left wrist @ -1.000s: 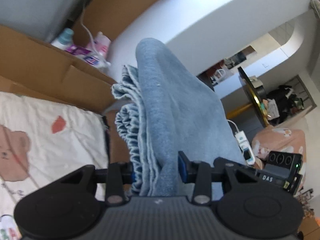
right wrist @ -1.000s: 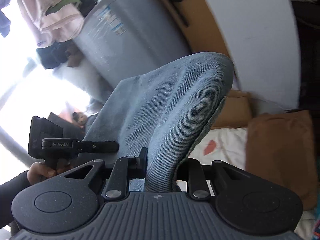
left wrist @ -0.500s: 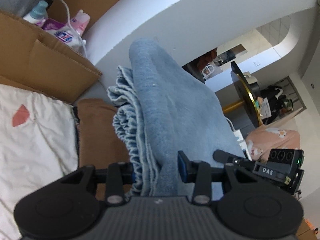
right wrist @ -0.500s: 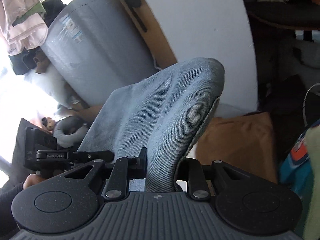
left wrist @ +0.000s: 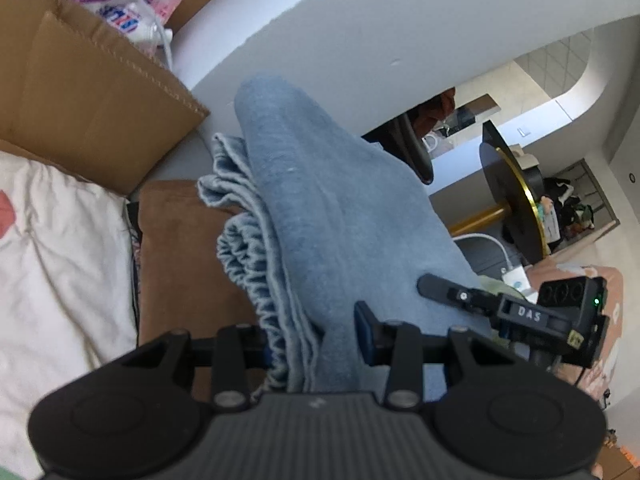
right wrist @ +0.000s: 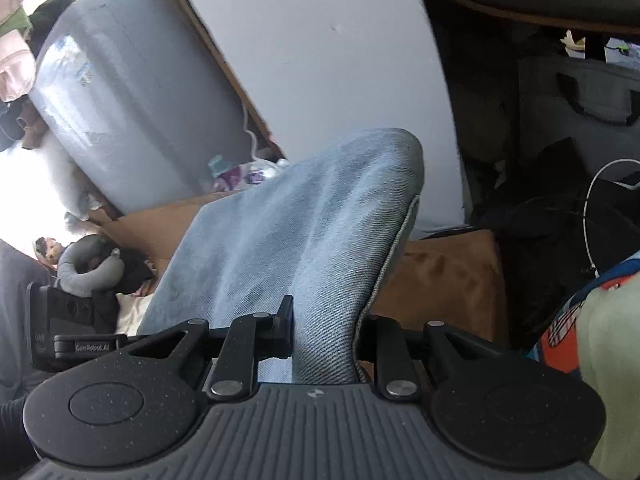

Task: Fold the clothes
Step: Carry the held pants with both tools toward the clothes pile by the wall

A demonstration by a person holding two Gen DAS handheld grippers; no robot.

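Both claws have swung down and across together; the left claw (left wrist: 316, 344) pinches the bunched blue denim garment (left wrist: 320, 208), the right claw (right wrist: 324, 332) pinches its other end, carried towards the brown cushion (left wrist: 180, 256) at nine o'clock; laying-down looks imminent.

Light-blue denim garment (left wrist: 332, 216); brown cardboard box (left wrist: 92, 92); white wall (left wrist: 360, 28).

Daylight blows out the far left of the right wrist view. Both fisheye pictures curve straight edges, darken at the corners and show slight motion blur.
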